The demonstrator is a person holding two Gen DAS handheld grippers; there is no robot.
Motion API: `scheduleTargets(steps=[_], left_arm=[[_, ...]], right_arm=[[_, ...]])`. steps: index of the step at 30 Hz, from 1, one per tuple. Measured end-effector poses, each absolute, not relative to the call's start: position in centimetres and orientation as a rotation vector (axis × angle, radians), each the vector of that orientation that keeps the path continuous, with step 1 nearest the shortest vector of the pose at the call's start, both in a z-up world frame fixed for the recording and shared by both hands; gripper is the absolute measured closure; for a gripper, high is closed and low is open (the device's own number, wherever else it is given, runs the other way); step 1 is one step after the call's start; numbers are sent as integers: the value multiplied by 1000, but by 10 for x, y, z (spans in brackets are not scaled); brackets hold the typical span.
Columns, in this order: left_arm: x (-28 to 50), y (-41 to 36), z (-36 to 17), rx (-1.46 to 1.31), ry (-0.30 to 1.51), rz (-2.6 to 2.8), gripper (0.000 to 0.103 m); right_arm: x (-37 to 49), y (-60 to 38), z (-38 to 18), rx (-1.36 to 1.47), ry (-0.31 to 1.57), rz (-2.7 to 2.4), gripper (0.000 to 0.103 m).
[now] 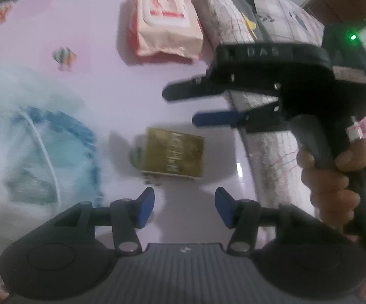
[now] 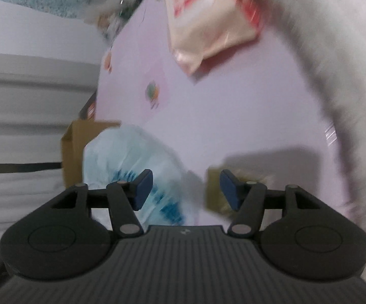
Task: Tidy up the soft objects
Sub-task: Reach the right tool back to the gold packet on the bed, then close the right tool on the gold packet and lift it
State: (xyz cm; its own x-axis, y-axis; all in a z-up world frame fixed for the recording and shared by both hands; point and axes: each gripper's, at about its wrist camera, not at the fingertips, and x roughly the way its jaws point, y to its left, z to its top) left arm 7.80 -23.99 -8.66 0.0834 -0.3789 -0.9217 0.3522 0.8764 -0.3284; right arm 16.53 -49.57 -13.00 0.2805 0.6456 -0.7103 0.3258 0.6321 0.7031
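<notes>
Both the left gripper (image 1: 185, 207) and right gripper (image 2: 186, 189) hung open and empty over the pink table (image 1: 122, 96); blurry frames (fast hands?) suggested either could've knocked the small gold packet (image 1: 174, 155) off its right edge.

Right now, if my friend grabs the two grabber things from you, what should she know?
Left gripper: open, nothing between its fingers, hanging over the pink table.
Right gripper: open and empty too; a hand holds its handle.
Things: the gold packet lies just ahead of the left gripper. The pink wipes pack lies at the far side. The white and blue plastic bag sits on the left. A pale rolled cloth runs along the right edge.
Done: nothing is picked up, as far as the pictures show.
Left: pick up and sort the soft things; the gold packet looks nearest.
</notes>
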Motion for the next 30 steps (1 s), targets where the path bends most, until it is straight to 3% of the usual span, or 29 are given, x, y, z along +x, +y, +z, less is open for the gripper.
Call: scheduleTargets(steps=[8,11,20,30], left_arm=[[88,-260,-125,-68,1461,-481,48],[90,-258,-130,-63,1463,-454,41],[96,-249,-142,-24,1484,-424,35],[95,-256,-136,27,1439,-417,38]], right_arm=[[188,-489,-142,647,1399,285,49],[174,-484,-149,622,1452,295,51],[149,-478,-152,660,1538,325,53],[148,-462,-149,579,1518,325,59]])
